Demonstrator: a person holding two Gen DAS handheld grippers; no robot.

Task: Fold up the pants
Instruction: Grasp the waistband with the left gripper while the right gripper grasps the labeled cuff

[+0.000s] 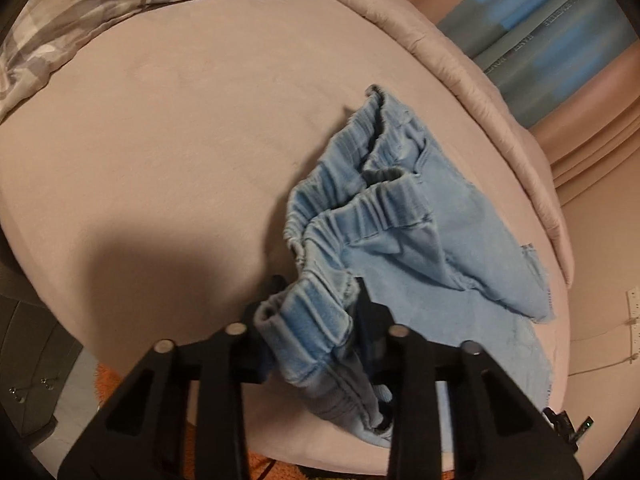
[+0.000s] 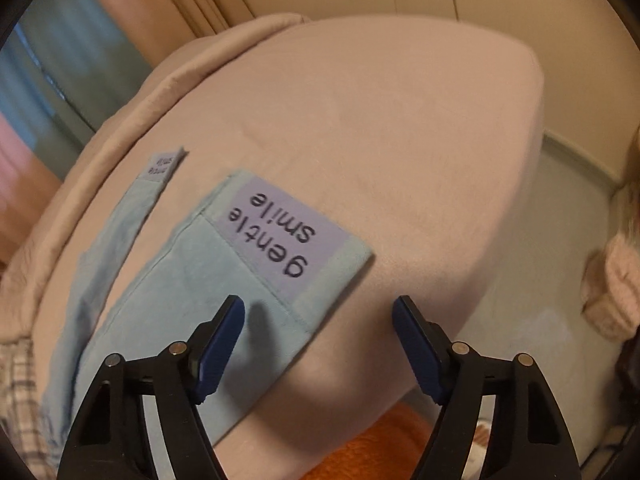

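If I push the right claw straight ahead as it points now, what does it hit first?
Most likely the pink bedsheet. The open right claw points at bare sheet just past the corner of the pant leg's hem. The hem lies slightly left of that line, though depth is hard to judge here.

Both grippers are showing matte black plastic frames with triangular cut-outs and four round silver pins each. The right gripper (image 2: 319, 312) is wearing dark blue pads (image 2: 218, 354) on its fingers, running toward 12 o'clock. The left gripper (image 1: 318, 292) is showing black fingers (image 1: 368, 308) of the same build, pins glinting along the linkage.
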